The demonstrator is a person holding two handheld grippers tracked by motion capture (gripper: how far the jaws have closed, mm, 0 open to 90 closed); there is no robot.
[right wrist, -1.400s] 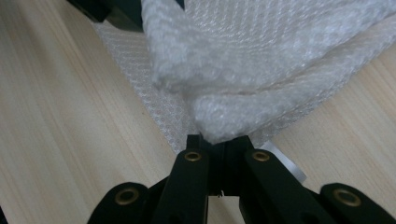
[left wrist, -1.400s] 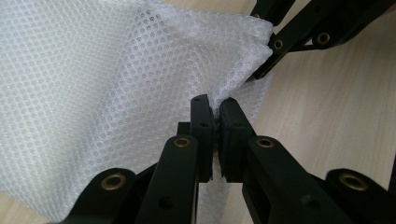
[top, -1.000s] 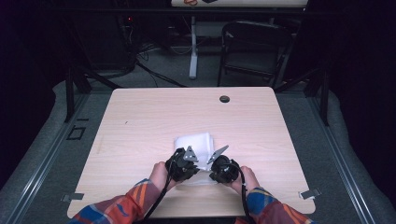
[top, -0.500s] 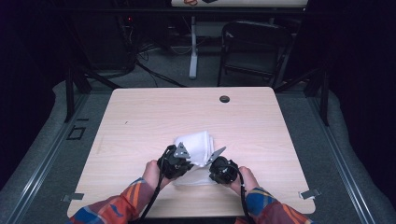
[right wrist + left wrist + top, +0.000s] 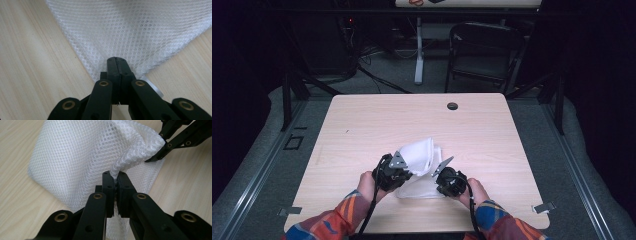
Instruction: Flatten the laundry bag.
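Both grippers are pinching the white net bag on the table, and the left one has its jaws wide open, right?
Not quite. The left gripper is shut on the white net bag, as the left gripper view shows: its jaws pinch a fold of mesh. The right gripper pinches the bag too, on the table.

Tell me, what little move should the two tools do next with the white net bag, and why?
Probably ease the left tool a bit farther from the right tool to pull the white mesh bag open. Both tools are shut on its edge, the left one lifting a bunched fold, while most of the bag lies on the wooden table.
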